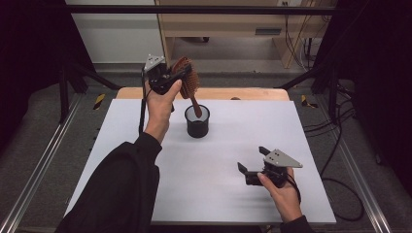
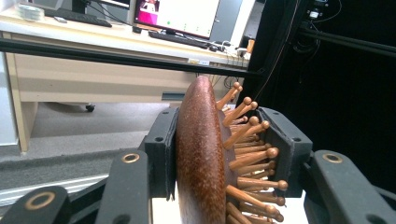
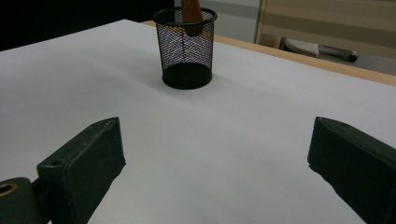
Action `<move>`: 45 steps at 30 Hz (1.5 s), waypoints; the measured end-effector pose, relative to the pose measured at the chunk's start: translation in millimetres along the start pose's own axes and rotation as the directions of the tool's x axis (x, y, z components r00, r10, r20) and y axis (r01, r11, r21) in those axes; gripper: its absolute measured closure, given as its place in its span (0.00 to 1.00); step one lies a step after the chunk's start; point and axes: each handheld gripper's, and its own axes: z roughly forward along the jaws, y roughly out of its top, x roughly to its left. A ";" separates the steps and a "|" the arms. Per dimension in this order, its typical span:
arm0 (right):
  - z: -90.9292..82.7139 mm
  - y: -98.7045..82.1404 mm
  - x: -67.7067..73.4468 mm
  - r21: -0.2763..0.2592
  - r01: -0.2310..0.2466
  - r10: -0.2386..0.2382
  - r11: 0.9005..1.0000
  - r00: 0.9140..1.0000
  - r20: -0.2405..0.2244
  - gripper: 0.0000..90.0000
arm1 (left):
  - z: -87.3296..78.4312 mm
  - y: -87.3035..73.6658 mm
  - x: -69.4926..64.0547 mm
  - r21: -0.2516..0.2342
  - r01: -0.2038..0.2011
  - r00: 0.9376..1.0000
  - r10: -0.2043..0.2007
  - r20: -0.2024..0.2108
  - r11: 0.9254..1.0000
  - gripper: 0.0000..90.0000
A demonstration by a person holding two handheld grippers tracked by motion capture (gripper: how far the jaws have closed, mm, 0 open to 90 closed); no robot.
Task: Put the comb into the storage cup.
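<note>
A brown wooden hairbrush (image 1: 188, 80) with knobbed wooden bristles hangs over a black mesh cup (image 1: 197, 121), its handle tip dipping into the cup's mouth. My left gripper (image 1: 176, 76) is shut on the brush head; in the left gripper view the pads clamp the brush (image 2: 201, 158) from both sides. In the right gripper view the mesh cup (image 3: 185, 46) stands ahead with the handle end (image 3: 191, 14) inside it. My right gripper (image 1: 255, 161) rests low on the white table at the front right, open and holding nothing.
The white tabletop (image 1: 145, 136) has a wooden strip (image 1: 252, 93) along its far edge. Metal rails (image 1: 39, 170) run down both sides of the table. A desk with a monitor (image 2: 177, 14) stands beyond the table.
</note>
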 end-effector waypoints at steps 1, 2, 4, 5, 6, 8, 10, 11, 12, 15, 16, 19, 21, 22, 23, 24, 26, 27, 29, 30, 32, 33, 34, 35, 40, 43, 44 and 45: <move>0.2 -0.1 -0.2 0.001 0.001 -0.001 1.000 1.000 0.000 0.04 | 0.3 -0.7 0.0 0.002 -0.002 1.000 0.002 0.001 1.000 0.57; 0.3 -0.2 -0.3 0.002 0.000 0.000 1.000 1.000 0.000 0.04 | 0.4 -1.3 -0.1 0.003 -0.004 1.000 0.004 0.001 1.000 0.57; 0.3 -0.1 -0.2 0.001 0.000 0.000 1.000 1.000 -0.001 0.04 | 0.5 -2.2 0.2 0.007 -0.006 1.000 0.006 -0.001 1.000 0.57; 0.4 -0.1 0.1 0.002 0.000 0.000 1.000 1.000 -0.003 0.04 | 0.6 -2.8 0.4 0.007 -0.007 1.000 0.007 -0.003 1.000 0.57; 0.7 -0.3 0.4 0.004 0.001 -0.001 1.000 1.000 -0.005 0.04 | 1.0 -3.1 0.5 0.013 -0.006 1.000 0.006 -0.004 1.000 0.57; 1.3 -0.4 1.2 0.007 0.002 -0.002 1.000 1.000 -0.008 0.04 | 1.0 -3.4 0.3 0.017 -0.007 1.000 0.007 -0.002 1.000 0.57; 1.6 -0.2 1.8 0.005 0.000 0.000 1.000 1.000 -0.008 0.04 | 0.6 -3.3 0.4 0.014 -0.006 1.000 0.006 -0.001 1.000 0.57; 1.6 -0.1 2.0 0.005 -0.001 0.001 1.000 1.000 -0.009 0.04 | 0.8 -3.3 0.6 0.014 -0.005 1.000 0.005 -0.002 1.000 0.57; 1.7 -0.1 2.0 0.006 0.000 0.000 1.000 1.000 -0.009 0.04 | 1.1 -3.4 0.7 0.012 -0.003 1.000 0.003 -0.004 1.000 0.57; 1.5 -0.2 2.0 0.006 0.000 0.000 1.000 1.000 -0.009 0.04 | 0.9 -3.6 0.3 0.015 -0.006 1.000 0.006 -0.001 1.000 0.57; 1.4 -0.2 2.1 0.006 0.000 0.000 1.000 1.000 -0.011 0.04 | 0.7 -3.6 -0.1 0.014 -0.006 1.000 0.006 0.000 1.000 0.57; 1.8 -0.4 2.2 0.009 0.003 -0.002 1.000 1.000 -0.012 0.04 | 0.1 -3.0 -0.9 0.010 -0.002 1.000 0.002 0.002 1.000 0.57; 2.4 -0.4 2.4 0.011 0.002 -0.002 1.000 1.000 -0.011 0.04 | 0.0 -2.8 -1.0 0.009 -0.001 1.000 0.001 0.003 1.000 0.57; 2.5 -0.4 2.5 0.012 0.001 -0.001 1.000 1.000 -0.012 0.04 | -0.1 -2.9 -1.0 0.011 -0.002 1.000 0.002 0.003 1.000 0.57; 2.5 -0.4 2.6 0.012 0.002 -0.002 1.000 1.000 -0.013 0.04 | -0.2 -3.0 -0.7 0.013 -0.001 1.000 0.001 0.003 1.000 0.57; 2.6 -0.4 2.8 0.012 0.002 -0.002 1.000 1.000 -0.013 0.04 | -0.6 -3.2 -0.1 0.011 0.004 1.000 -0.004 0.003 1.000 0.57; 2.8 -0.4 3.4 0.011 0.000 0.000 1.000 1.000 -0.017 0.04 | -1.2 -3.7 1.0 0.007 0.015 1.000 -0.015 0.003 1.000 0.57; 3.0 -0.3 3.9 0.012 0.000 0.000 1.000 1.000 -0.017 0.04 | -1.5 -4.1 1.4 0.006 0.018 1.000 -0.018 0.005 1.000 0.57; 3.3 -0.2 4.7 0.013 0.004 -0.004 1.000 1.000 -0.020 0.04 | -1.7 -5.0 1.5 0.008 0.016 1.000 -0.016 0.005 1.000 0.57; 3.3 -0.2 4.9 0.013 0.005 -0.004 1.000 1.000 -0.022 0.04 | -1.7 -5.5 1.5 0.010 0.013 1.000 -0.013 0.006 1.000 0.57; 3.2 -0.2 4.6 0.012 0.004 -0.004 1.000 1.000 -0.023 0.04 | -2.0 -7.0 2.0 0.012 0.016 1.000 -0.017 0.008 1.000 0.57; 3.1 -0.2 4.3 0.012 0.003 -0.002 1.000 1.000 -0.020 0.04 | -2.0 -8.0 2.6 0.010 0.021 1.000 -0.021 0.007 1.000 0.57; 2.9 -0.1 3.9 0.011 0.001 -0.001 1.000 1.000 -0.018 0.04 | -1.9 -9.0 3.2 0.011 0.028 1.000 -0.028 0.005 1.000 0.57; 2.8 -0.1 3.7 0.011 0.001 0.000 1.000 1.000 -0.017 0.04 | -1.8 -9.9 3.2 0.012 0.034 0.999 -0.034 0.005 0.999 0.57; 2.9 -0.1 4.6 0.012 0.004 -0.004 1.000 1.000 -0.019 0.04 | -0.5 -13.6 1.8 0.019 0.026 1.000 -0.026 0.005 0.999 0.57; 3.9 -0.3 5.2 0.013 0.003 -0.003 1.000 1.000 -0.021 0.04 | 1.1 -15.6 1.3 0.024 0.027 1.000 -0.027 0.003 0.999 0.57; 4.2 -0.3 5.6 0.015 0.005 -0.005 1.000 1.000 -0.022 0.04 | 1.6 -16.2 1.2 0.025 0.028 1.000 -0.028 0.001 0.999 0.57; 4.4 -0.1 6.1 0.016 0.007 -0.006 1.000 1.000 -0.024 0.04 | 1.9 -16.7 0.9 0.025 0.028 1.000 -0.028 0.001 0.999 0.57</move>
